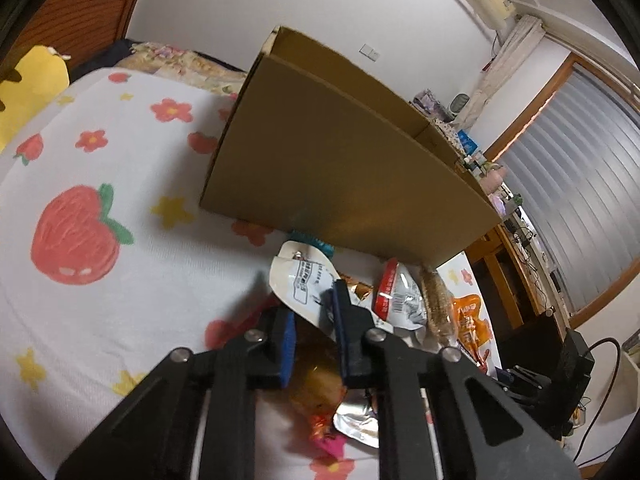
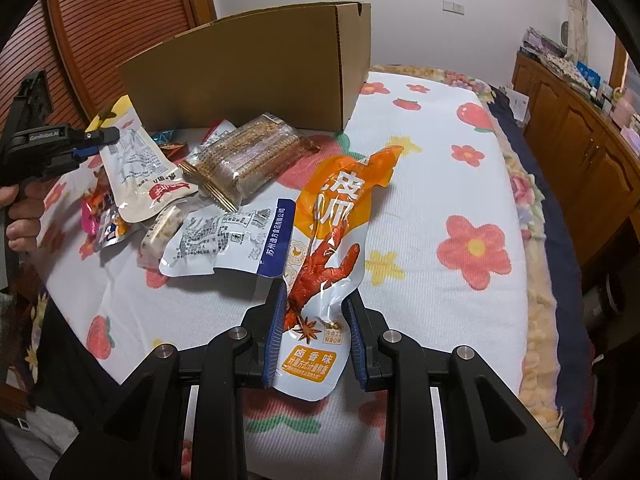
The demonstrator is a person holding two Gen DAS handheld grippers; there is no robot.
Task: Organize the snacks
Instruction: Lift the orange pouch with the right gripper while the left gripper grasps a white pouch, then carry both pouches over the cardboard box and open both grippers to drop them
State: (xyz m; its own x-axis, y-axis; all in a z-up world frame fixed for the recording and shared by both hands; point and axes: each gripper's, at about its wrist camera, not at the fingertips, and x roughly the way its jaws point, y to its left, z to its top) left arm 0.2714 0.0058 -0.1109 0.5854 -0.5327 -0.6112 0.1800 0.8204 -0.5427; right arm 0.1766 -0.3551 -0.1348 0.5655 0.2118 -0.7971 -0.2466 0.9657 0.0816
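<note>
- Orange-and-white chicken-feet pouch (image 2: 326, 248) sits between the right gripper (image 2: 314, 316) pads, lower part pinched and creased; fingers narrowed onto it, holding it above the bedspread (image 2: 432, 184).
- White pouch with red band (image 2: 138, 168) lies at the left of the snack heap; left gripper (image 2: 90, 144) tips meet its top edge in the right wrist view.
- In the left wrist view the same white pouch (image 1: 304, 284) runs down between the left gripper (image 1: 314, 320) blue pads; fingers narrow, closed on its lower edge.
- Person's hand (image 2: 22, 216) grips the left gripper handle at the far left.
- Rest of pile: clear pack of brown biscuit sticks (image 2: 244, 156) leaning on top, white-and-blue pouch (image 2: 228, 240) just beside the orange one and touching it, small nougat-like bar (image 2: 160, 240), pink and silver small packets (image 2: 100, 220) by the hand.
- Cardboard box (image 2: 256, 68) stands open-topped on the bedspread directly behind the heap, biscuit pack almost against its wall.
- Left wrist view: box (image 1: 340, 168) fills the middle, gold and silver wrappers (image 1: 344, 412) below the fingers.
- Bedspread white with strawberries, flowers, stars.
- Wooden cabinet (image 2: 576, 120) along the right, cluttered top.
</note>
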